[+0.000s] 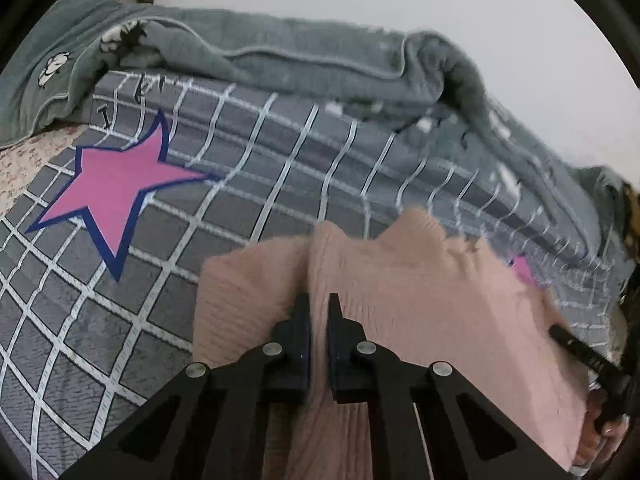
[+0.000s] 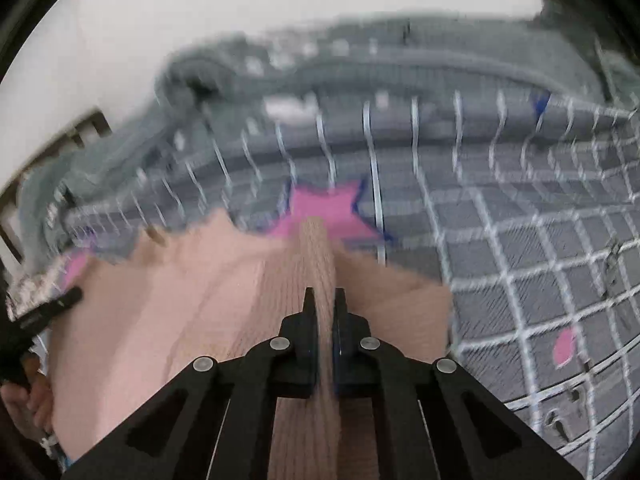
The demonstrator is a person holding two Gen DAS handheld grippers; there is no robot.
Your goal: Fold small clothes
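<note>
Both tools are clamped on pinched ridges of the pink knit garment (image 1: 420,280): the left tool (image 1: 319,300) toward its 9 o'clock side, the right tool (image 2: 324,294) toward 3 o'clock. It lies on the grid-patterned bed cover (image 1: 160,280). Those thin pinches could slip out, or one layer alone could lift, skewing the fold.

No readable text anywhere. Dark letter-like marks on the checked bedspread (image 1: 240,184) at 10 o'clock in the left wrist view, too warped to read. Small white print on the other hand-held gripper (image 1: 580,350) at 4 o'clock, illegible.
</note>
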